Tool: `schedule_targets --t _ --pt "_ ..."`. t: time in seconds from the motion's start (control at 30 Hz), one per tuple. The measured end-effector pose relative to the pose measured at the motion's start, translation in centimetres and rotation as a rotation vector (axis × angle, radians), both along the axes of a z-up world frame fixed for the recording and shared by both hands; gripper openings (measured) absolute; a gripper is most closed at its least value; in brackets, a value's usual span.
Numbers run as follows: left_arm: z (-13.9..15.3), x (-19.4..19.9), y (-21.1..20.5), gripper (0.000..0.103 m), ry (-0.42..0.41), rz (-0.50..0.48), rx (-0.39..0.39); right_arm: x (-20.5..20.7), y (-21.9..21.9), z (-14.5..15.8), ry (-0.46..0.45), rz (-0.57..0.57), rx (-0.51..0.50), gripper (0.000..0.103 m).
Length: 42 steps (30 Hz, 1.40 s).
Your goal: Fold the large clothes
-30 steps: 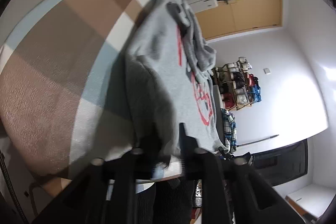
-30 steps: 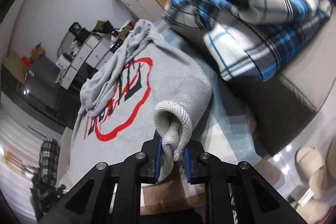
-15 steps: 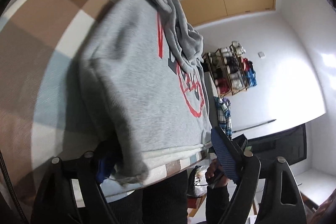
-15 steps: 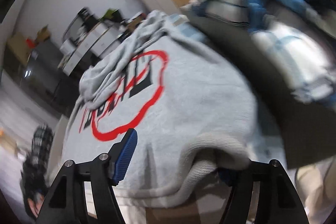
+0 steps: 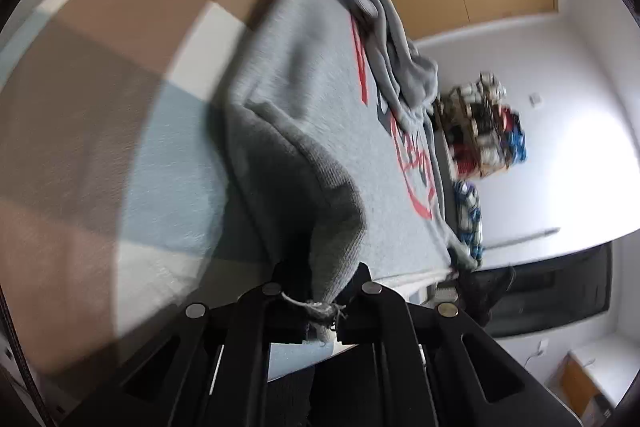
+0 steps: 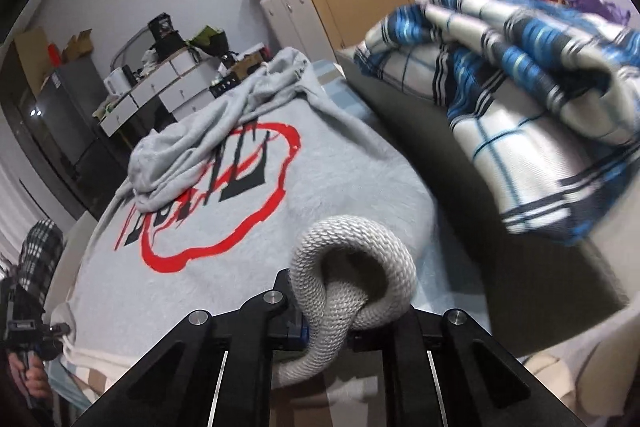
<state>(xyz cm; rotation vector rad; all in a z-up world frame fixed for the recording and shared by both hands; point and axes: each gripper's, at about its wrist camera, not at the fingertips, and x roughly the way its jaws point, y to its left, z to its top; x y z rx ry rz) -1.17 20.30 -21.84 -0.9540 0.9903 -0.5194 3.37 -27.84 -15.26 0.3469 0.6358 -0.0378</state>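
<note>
Left gripper [image 5: 320, 301] has just been closing and now pinches our grey sweatshirt [image 5: 316, 107] by its hem corner; the right gripper [image 6: 326, 323], jaws just closing too, clamps the ribbed hem [image 6: 348, 275]. Sweatshirt lies print-up on the checked bed [image 5: 100, 75], body fold not yet begun. Only the right view shows the plaid blanket [image 6: 532, 123] close alongside.

You see one grey hooded sweatshirt with a red-and-black print [image 6: 256, 211], one folded blue-and-white plaid flannel garment [image 6: 532, 107], one brown, white and pale-blue checked bedcover [image 5: 120, 75], and two black two-finger grippers, one per view [image 5: 322, 291] [image 6: 320, 311].
</note>
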Motion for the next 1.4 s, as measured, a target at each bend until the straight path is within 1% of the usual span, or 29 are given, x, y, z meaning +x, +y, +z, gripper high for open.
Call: schedule_targets --t 0.03,0.17,0.27,0.3,0.5,0.57,0.63,0.7,0.77,0.83,0.87,0.9,0.97,1.0,1.03,1.07,1.1,1.13,1.17,1.2,1.23,1.3,1.37,1.4 --pt "0.0 -0.4 0.2 0.004 -0.001 0.007 -0.005 -0.4 0.1 0.4 -0.016 -0.001 -0.014 0.011" --pt "0.8 -2.5 0.7 0.004 -0.045 0.012 0.029 -2.0 0.9 2.4 -0.109 -0.008 -0.093 0.01" --pt "0.8 -3.1 1.3 0.004 -0.065 0.038 0.003 -2.6 1.8 3.5 -0.138 -0.003 -0.126 0.01" --pt "0.9 -3.5 1.4 0.004 -0.077 0.047 0.004 -2.8 1.8 3.7 -0.142 -0.001 -0.12 0.009" --pt "1.3 -4.4 0.6 0.002 -0.105 0.041 0.01 -3.9 1.8 3.6 -0.116 0.0 -0.07 0.009" --pt "1.3 -4.6 0.5 0.002 -0.112 0.043 0.032 -4.8 1.5 3.3 -0.109 -0.004 -0.051 0.009" --pt "1.0 -4.3 0.5 0.002 -0.101 0.039 0.014 -5.5 1.3 3.0 -0.103 -0.007 -0.04 0.009" --pt "1.2 -4.3 0.4 0.002 -0.119 0.035 0.017 -5.8 1.2 2.8 -0.086 0.0 -0.043 0.009" --pt "1.7 -4.0 0.2 0.002 -0.137 0.031 0.035 -5.4 0.9 2.5 -0.071 0.024 0.011 0.009" --pt "1.8 -3.4 0.1 0.002 -0.116 0.04 0.04 -4.7 0.7 2.4 -0.06 0.022 0.05 0.01" --pt "1.7 -2.9 0.2 0.002 -0.098 0.052 0.024 -3.9 0.7 2.0 -0.024 0.032 0.067 0.01" --pt "1.5 -2.6 0.3 0.003 -0.087 0.058 0.013 -3.3 0.7 1.7 0.007 0.026 0.08 0.014" --pt "1.2 -1.9 0.5 0.024 -0.048 0.068 0.017 -2.1 0.3 0.9 0.057 0.032 0.13 0.014" --pt "1.1 -1.7 0.6 0.045 -0.039 0.077 0.01 -1.4 0.1 0.4 0.084 0.029 0.15 0.017" --pt "1.1 -1.5 0.7 0.05 -0.04 0.089 -0.009 -1.2 -0.1 0.2 0.096 0.025 0.162 0.02" --pt "1.3 -1.3 0.7 0.054 -0.041 0.087 -0.013 -0.8 -0.4 -0.1 0.105 0.026 0.183 0.024" --pt "1.5 -1.0 0.6 0.061 -0.039 0.08 -0.008 -0.6 -0.6 -0.3 0.108 0.028 0.197 0.033" --pt "1.6 -0.9 0.7 0.065 -0.038 0.08 -0.003 -0.5 -0.8 -0.4 0.108 0.022 0.208 0.04" --pt "1.7 -0.5 0.6 0.066 -0.035 0.084 0.01 -0.3 -0.9 -0.5 0.102 0.014 0.212 0.044" --pt "1.8 -0.3 0.5 0.067 -0.033 0.084 0.023 0.0 -1.0 -0.5 0.101 0.009 0.205 0.054" --pt "1.8 0.1 0.3 0.068 -0.029 0.075 0.035 0.2 -1.0 -0.6 0.103 0.006 0.198 0.061" --pt "1.9 0.7 -0.2 0.068 -0.019 0.05 0.053 0.9 -1.0 -0.8 0.106 0.013 0.2 0.063" --pt "2.1 1.4 -0.6 0.073 -0.026 0.031 0.06 1.7 -0.9 -1.2 0.118 0.028 0.211 0.066" --pt "2.1 1.7 -0.8 0.074 -0.023 0.027 0.058 2.0 -0.7 -1.0 0.099 0.031 0.199 0.072"
